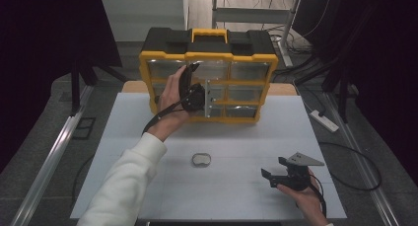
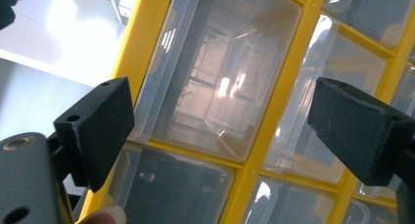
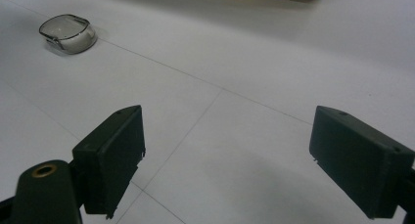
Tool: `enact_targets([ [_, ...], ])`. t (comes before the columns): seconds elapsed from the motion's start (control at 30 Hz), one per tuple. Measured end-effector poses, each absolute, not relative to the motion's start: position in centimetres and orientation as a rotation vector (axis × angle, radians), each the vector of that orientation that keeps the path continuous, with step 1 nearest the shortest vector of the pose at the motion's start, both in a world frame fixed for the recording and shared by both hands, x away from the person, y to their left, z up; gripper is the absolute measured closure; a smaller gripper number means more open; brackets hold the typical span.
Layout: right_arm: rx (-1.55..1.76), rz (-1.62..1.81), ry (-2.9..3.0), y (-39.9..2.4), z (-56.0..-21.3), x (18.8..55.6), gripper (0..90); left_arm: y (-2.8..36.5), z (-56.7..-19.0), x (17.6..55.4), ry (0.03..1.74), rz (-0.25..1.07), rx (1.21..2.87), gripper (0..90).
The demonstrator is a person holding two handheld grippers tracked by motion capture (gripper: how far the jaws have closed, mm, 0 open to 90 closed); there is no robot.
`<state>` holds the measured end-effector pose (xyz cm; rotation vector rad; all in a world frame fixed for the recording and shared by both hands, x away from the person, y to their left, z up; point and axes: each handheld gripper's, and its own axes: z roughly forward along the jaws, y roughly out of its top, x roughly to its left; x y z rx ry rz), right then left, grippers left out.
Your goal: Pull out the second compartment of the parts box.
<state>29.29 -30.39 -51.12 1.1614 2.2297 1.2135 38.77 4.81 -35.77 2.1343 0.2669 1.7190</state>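
1. My right gripper (image 1: 278, 172) is resting low at the near right of the white table (image 1: 236, 137), jaws spread wide and holding nothing
2. From it, the small clear container (image 1: 201, 160) is lying toward 10 o'clock in the right gripper view (image 3: 68, 33), well apart from my fingers; in the high view it is sitting alone near the table's middle
3. My left gripper (image 1: 190, 83) is reaching farther out, up against the front of the yellow organizer (image 1: 209, 56) at 12 o'clock, jaws also wide and empty
4. In the left gripper view a clear drawer (image 2: 220, 77) is lying straight ahead between my jaws, its front facing me, close but not yet pinched
5. I am judging the left hand the nearer one for that drawer, with a straight pull toward me coming next
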Motion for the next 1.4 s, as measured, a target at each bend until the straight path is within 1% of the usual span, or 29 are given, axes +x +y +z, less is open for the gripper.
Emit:
enact_targets([
  [0.6,1.164,1.213,2.23,-30.4,-51.13,29.29,12.7,4.88,-35.7,39.2,0.258,1.761,2.114,14.5],
  [1.4,1.169,1.207,2.221,-30.52,-51.07,29.27,13.1,5.06,-35.7,39.66,0.266,1.824,2.099,26.0],
])
